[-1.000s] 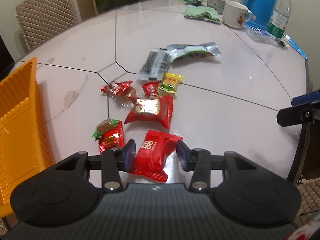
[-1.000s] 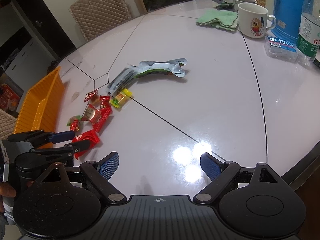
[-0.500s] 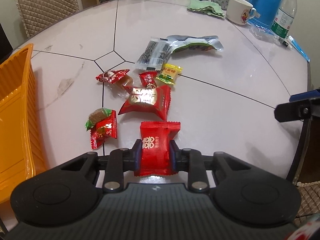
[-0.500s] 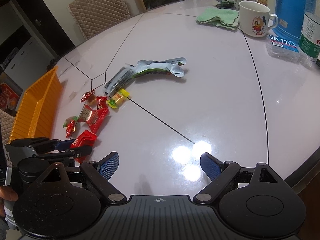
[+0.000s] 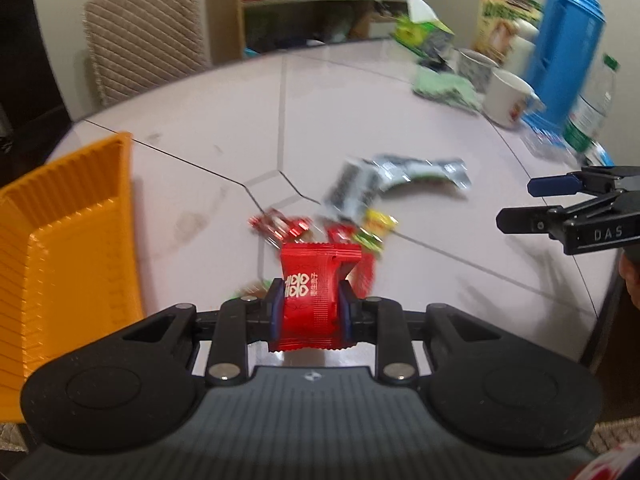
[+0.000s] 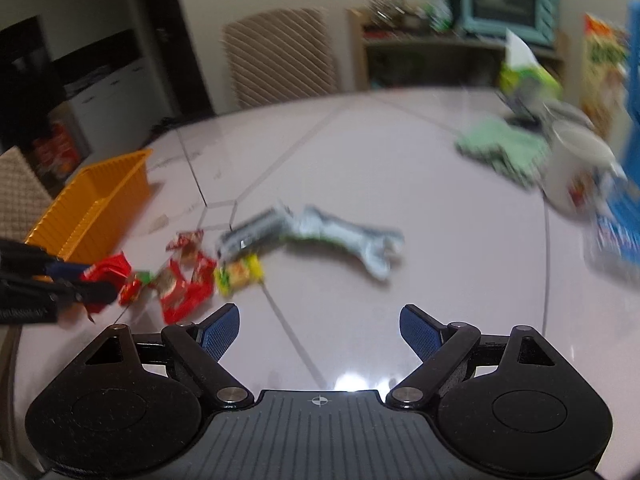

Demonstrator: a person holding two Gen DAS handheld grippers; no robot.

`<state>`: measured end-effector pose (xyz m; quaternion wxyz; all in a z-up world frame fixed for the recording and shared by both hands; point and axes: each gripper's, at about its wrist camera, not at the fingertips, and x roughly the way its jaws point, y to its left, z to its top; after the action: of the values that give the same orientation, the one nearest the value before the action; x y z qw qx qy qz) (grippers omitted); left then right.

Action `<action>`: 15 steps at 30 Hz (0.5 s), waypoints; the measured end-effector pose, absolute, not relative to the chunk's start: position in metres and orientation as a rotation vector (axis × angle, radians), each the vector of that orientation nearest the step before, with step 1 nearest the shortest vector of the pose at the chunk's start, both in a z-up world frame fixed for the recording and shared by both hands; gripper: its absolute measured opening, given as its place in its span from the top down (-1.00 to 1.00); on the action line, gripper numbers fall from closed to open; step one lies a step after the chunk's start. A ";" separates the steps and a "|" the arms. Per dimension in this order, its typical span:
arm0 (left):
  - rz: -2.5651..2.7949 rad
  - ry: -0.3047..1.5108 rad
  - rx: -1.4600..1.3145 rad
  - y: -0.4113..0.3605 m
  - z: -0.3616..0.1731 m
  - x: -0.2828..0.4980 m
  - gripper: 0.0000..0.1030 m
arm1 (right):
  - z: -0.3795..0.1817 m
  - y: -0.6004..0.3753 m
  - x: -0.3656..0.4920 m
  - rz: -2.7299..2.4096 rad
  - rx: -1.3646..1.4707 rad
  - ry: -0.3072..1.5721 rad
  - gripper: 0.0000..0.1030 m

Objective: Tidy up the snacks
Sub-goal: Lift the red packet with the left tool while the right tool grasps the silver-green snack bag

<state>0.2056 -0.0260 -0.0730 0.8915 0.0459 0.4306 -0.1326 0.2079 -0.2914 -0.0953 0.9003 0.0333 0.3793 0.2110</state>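
Note:
My left gripper (image 5: 311,304) is shut on a red snack packet (image 5: 314,284) and holds it lifted above the table; it also shows in the right wrist view (image 6: 105,271). An orange tray (image 5: 76,240) stands at the left, also seen in the right wrist view (image 6: 100,204). Several small red sweets (image 6: 184,288), a yellow sweet (image 5: 378,224), a dark packet (image 5: 352,190) and a silver-green packet (image 6: 352,236) lie mid-table. My right gripper (image 6: 319,330) is open and empty above the table's near edge; it shows at the right in the left wrist view (image 5: 520,204).
A white mug (image 5: 506,98), a blue thermos (image 5: 564,48), a water bottle (image 5: 592,108), a green cloth (image 5: 444,88) and a tissue box (image 5: 424,36) stand at the far right. A chair (image 5: 148,36) is behind the table.
My left gripper closed on the red packet, then lifted it off the table and tilted up. The right gripper also rose and tilted up, staying open.

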 end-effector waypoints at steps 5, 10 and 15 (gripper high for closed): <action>-0.213 0.908 0.055 -0.011 -0.072 0.227 0.53 | -0.097 -0.286 0.244 0.549 -0.055 0.730 -0.70; -0.176 0.929 0.037 0.004 -0.076 0.241 0.53 | -0.111 -0.276 0.278 0.644 -0.167 0.744 -0.39; -0.155 0.945 0.031 0.013 -0.080 0.250 0.53 | -0.126 -0.267 0.302 0.701 -0.315 0.755 -0.32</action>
<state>0.2500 0.0128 -0.0797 0.8875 0.0148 0.4546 -0.0748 0.3025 -0.2673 -0.1258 0.8586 -0.1498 0.3593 0.3336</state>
